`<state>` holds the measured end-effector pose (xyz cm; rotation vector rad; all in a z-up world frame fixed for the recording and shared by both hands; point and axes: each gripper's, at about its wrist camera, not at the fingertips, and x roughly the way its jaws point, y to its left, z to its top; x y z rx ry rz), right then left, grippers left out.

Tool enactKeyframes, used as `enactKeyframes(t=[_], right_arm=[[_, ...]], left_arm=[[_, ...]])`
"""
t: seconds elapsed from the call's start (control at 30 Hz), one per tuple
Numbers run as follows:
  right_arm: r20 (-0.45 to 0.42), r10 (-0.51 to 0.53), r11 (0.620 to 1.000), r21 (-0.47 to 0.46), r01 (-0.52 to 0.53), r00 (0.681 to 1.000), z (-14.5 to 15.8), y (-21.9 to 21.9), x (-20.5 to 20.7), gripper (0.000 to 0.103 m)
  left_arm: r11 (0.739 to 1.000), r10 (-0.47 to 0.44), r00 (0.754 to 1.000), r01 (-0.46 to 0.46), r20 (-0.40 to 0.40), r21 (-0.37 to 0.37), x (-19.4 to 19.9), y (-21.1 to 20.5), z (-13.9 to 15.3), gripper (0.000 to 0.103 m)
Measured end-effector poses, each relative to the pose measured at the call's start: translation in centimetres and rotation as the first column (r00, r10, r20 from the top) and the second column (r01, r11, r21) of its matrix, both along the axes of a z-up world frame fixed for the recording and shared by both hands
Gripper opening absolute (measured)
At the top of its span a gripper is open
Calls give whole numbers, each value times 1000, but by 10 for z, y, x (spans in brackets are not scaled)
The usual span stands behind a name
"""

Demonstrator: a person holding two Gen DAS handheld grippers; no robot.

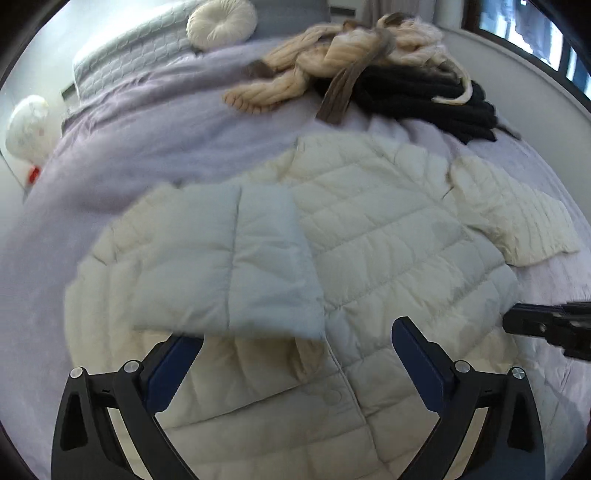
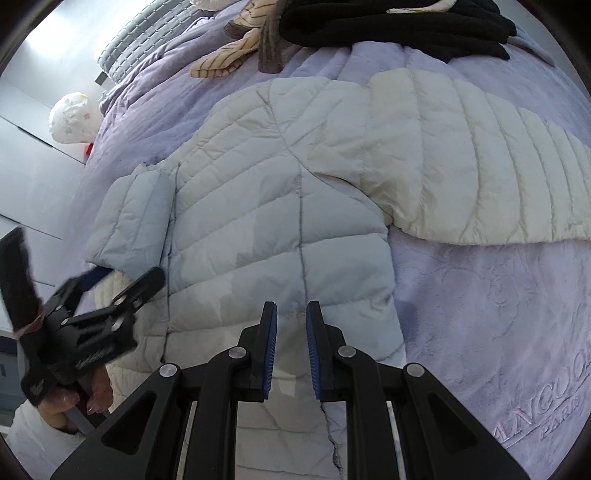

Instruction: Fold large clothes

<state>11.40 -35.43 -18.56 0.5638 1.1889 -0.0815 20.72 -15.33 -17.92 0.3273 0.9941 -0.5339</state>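
Note:
A cream quilted puffer jacket [image 1: 388,236] lies flat on the lilac bed cover [image 1: 155,140], front up. Its left sleeve [image 1: 229,258] is folded in over the body; its other sleeve [image 1: 517,218] lies spread to the right. My left gripper [image 1: 295,332] is open just above the jacket, the folded sleeve's cuff lying over its left finger. In the right wrist view the jacket [image 2: 280,206] fills the middle and its outstretched sleeve [image 2: 480,162] runs right. My right gripper [image 2: 291,314] hovers over the jacket's side with jaws narrowly apart and nothing between them. The left gripper [image 2: 122,280] shows at the left there.
A pile of beige [image 1: 295,74] and black knitwear [image 1: 436,96] lies at the far side of the bed. A round white cushion [image 1: 221,22] and a grey quilted headboard [image 1: 122,66] sit beyond. A white plush toy [image 1: 26,125] is at the left edge.

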Motion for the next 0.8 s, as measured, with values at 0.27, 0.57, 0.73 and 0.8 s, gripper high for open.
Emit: enactKeyframes(t=[0.27, 0.57, 0.73, 0.8], right_arm=[[43, 100, 994, -43, -98, 994, 18, 37, 20, 75], [77, 422, 862, -343, -374, 903, 38, 154, 75, 82], [-21, 573, 643, -609, -465, 819, 17, 224, 101, 82], [-51, 559, 604, -659, -449, 828, 8, 228, 110, 56]], left_arm=[[993, 112, 992, -109, 55, -49, -17, 62, 34, 102], [819, 569, 818, -573, 80, 33, 44, 189, 1, 102], [789, 608, 793, -608, 36, 86, 61, 200, -35, 102], [789, 606, 795, -605, 29, 105, 64, 199, -44, 102]])
